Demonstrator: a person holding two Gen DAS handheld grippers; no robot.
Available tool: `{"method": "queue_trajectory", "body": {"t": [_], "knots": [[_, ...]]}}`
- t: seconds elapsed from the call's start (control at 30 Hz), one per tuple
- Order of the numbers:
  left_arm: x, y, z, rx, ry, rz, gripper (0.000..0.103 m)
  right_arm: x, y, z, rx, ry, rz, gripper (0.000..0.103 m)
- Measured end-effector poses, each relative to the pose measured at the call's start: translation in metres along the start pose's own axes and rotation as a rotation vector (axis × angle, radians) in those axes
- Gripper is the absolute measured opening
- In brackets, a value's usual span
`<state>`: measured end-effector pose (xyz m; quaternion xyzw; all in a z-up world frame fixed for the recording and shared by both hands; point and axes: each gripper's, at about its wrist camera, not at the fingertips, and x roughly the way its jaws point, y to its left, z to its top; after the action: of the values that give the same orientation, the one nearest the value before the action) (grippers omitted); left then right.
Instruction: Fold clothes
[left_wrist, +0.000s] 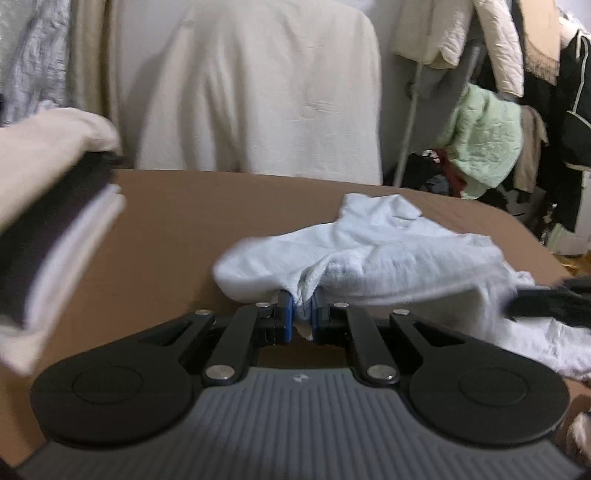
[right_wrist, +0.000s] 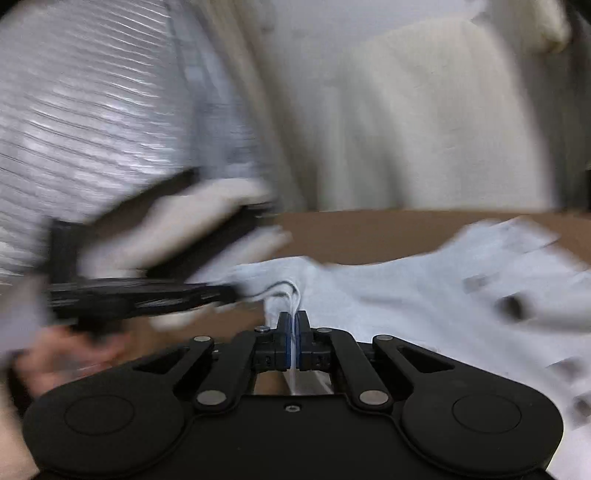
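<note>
You have a pale blue garment on a plain brown tabletop; your black hand-held gripper has blue pads.

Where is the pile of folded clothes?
The folded stack sits at the far left of the left wrist view, on the brown table, left of the pale blue garment held by the left tool.

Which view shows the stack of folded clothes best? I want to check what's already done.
The left wrist view: the stack of folded clothes sits at the left on the brown table, cream, dark and white layers readable, though its left side is cut off. The right wrist view shows nothing I can identify as the stack; its left side is motion blur.
</note>
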<state>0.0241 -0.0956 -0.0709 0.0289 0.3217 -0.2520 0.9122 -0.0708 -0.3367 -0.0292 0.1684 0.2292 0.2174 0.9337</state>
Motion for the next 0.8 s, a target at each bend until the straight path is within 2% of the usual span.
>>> {"method": "queue_trajectory", "body": {"t": [0.03,0.07,0.13,0.2,0.23,0.27,0.3,0.37,0.43,0.57,0.67,0.7,0.73,0.8], "knots": [[-0.004,0.006,-0.003,-0.007,0.029,0.018,0.011,0.0,0.0,-0.003,0.024,0.036,0.081,0.003],[-0.007,0.012,-0.006,-0.013,0.057,0.035,0.011,0.003,0.001,-0.007,0.033,0.067,0.113,0.003],[-0.005,0.026,-0.014,-0.046,0.142,0.071,0.012,0.019,0.002,-0.017,0.008,0.149,0.054,0.003],[0.017,0.04,-0.027,-0.125,0.274,0.099,0.012,0.036,-0.002,-0.027,-0.009,0.214,-0.073,0.007],[0.026,0.045,-0.031,-0.156,0.311,0.097,0.013,0.042,-0.005,-0.031,-0.011,0.244,-0.124,0.01],[0.032,0.049,-0.034,-0.179,0.331,0.095,0.013,0.046,-0.009,-0.034,0.014,0.267,-0.126,0.01],[0.034,0.05,-0.034,-0.19,0.333,0.095,0.013,0.049,-0.012,-0.037,0.038,0.288,-0.125,0.011],[0.035,0.052,-0.032,-0.205,0.323,0.095,0.016,0.049,-0.007,-0.043,0.053,0.317,-0.11,0.022],[0.034,0.053,-0.029,-0.22,0.309,0.09,0.017,0.045,0.008,-0.053,0.009,0.315,-0.116,0.055],[0.033,0.057,-0.031,-0.254,0.294,0.08,0.019,0.044,0.041,-0.079,-0.101,0.325,-0.101,0.06],[0.035,0.058,-0.031,-0.266,0.287,0.073,0.02,0.059,0.064,-0.098,-0.262,0.368,-0.093,0.064],[0.036,0.057,-0.03,-0.266,0.286,0.072,0.02,0.068,0.072,-0.103,-0.333,0.37,-0.118,0.071],[0.037,0.056,-0.03,-0.26,0.289,0.077,0.02,0.078,0.075,-0.108,-0.376,0.365,-0.164,0.073],[0.037,0.053,-0.031,-0.242,0.3,0.094,0.022,0.098,0.078,-0.118,-0.455,0.359,-0.254,0.071]]}}
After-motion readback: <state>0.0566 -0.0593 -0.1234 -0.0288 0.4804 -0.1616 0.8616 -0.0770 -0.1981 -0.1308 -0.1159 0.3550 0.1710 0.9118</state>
